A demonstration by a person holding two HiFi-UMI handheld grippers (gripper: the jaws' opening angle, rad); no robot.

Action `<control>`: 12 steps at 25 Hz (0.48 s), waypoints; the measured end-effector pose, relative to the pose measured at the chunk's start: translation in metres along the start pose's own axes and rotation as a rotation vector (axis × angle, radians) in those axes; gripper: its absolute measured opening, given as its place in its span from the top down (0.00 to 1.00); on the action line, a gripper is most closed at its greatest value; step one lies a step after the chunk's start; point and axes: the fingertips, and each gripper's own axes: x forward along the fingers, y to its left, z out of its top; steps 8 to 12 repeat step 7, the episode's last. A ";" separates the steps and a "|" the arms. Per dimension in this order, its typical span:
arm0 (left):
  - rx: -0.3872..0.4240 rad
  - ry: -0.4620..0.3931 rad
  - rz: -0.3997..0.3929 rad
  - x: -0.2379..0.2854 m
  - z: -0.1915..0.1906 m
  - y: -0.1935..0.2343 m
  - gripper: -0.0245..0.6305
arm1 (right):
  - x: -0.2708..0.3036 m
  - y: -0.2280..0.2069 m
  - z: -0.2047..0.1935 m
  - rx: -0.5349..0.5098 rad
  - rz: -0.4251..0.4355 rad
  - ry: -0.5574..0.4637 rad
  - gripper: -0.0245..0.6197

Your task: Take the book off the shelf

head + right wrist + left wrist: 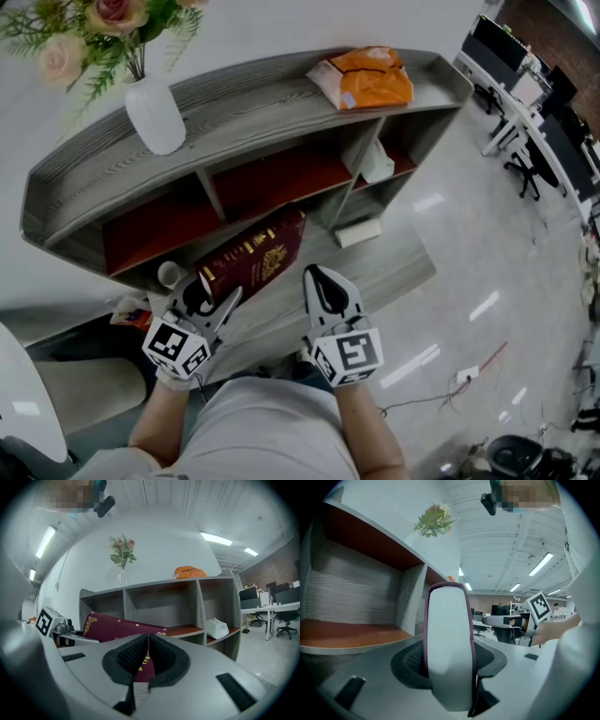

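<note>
- One maroon hardcover book (258, 253) with gold ornament on its cover. It hangs tilted in front of the left and middle compartments, clear of them, above the lower ledge.
- One grey wood-grain shelf (281, 103) with three open compartments floored in reddish-brown board.
- One white ceramic vase (155, 112) holding a bunch of pink flowers (94, 28) stands on the shelf's top at the left.
- One orange plastic packet (366, 77) lies on the top at the right.
- One white crumpled bag (375, 161) sits in the right compartment, one small white box (358, 232) on the ledge below it, and one pale cup (171, 274) by the book's lower end.
- My left tongs (214, 298) stand moderately wide, clamped across the book's thickness; the pale page edge fills the gap between the pads.
- My right tongs (319, 279) are drawn almost together, pinched on the book's near corner, with maroon cover showing in the slit.
- The gold lettering on the spine is too small to read. Each marker cube shows only a black-and-white square pattern.
</note>
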 end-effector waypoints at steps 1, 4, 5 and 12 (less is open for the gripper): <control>-0.001 -0.001 0.000 0.000 0.000 0.000 0.61 | 0.000 0.000 0.000 0.000 -0.001 0.000 0.93; -0.004 -0.004 0.001 -0.001 0.001 -0.001 0.61 | -0.002 0.000 0.001 0.001 -0.003 -0.001 0.93; -0.005 -0.004 0.000 -0.001 0.001 -0.001 0.61 | -0.002 0.000 0.001 0.002 -0.003 0.000 0.93; -0.004 -0.006 -0.001 -0.001 0.001 -0.001 0.61 | -0.002 0.000 0.000 0.004 -0.003 0.003 0.93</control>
